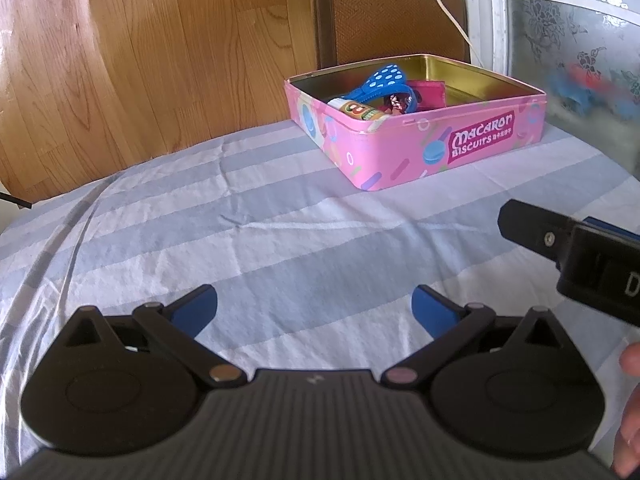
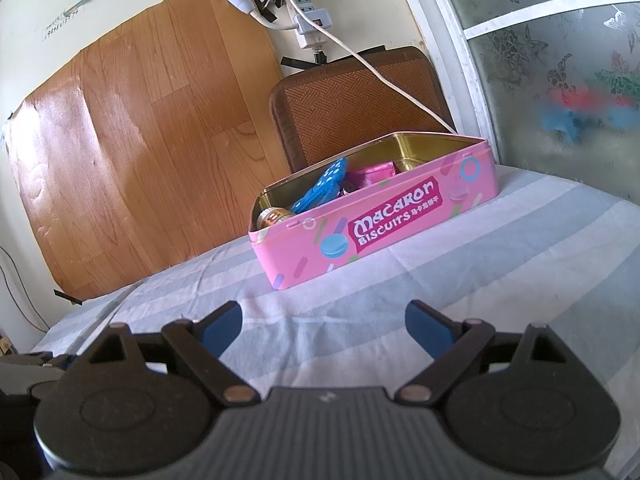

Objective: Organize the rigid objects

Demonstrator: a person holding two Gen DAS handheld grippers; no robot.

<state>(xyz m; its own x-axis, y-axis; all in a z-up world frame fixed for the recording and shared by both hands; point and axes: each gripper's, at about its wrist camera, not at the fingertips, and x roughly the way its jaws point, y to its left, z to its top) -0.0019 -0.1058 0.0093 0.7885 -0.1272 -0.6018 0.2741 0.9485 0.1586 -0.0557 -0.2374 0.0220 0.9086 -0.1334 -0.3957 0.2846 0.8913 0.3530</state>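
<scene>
A pink Macaron Biscuits tin (image 1: 472, 148) (image 2: 384, 236) stands open on the striped cloth at the far side. Inside lie a blue dotted clip (image 1: 382, 80) (image 2: 324, 188), a small printed tube (image 1: 358, 111) (image 2: 272, 216) and a magenta packet (image 1: 430, 94) (image 2: 370, 170). My left gripper (image 1: 316, 312) is open and empty over bare cloth, well short of the tin. My right gripper (image 2: 324, 326) is open and empty, also short of the tin. The right gripper's body shows at the right edge of the left wrist view (image 1: 568, 248).
A striped blue and white cloth (image 1: 280, 240) (image 2: 520, 264) covers the table. A brown woven chair back (image 1: 388, 16) (image 2: 352, 100) stands behind the tin. A wood-grain panel (image 2: 140, 140), a power strip with a white cord (image 2: 312, 24) and a frosted window (image 2: 560, 80) lie beyond.
</scene>
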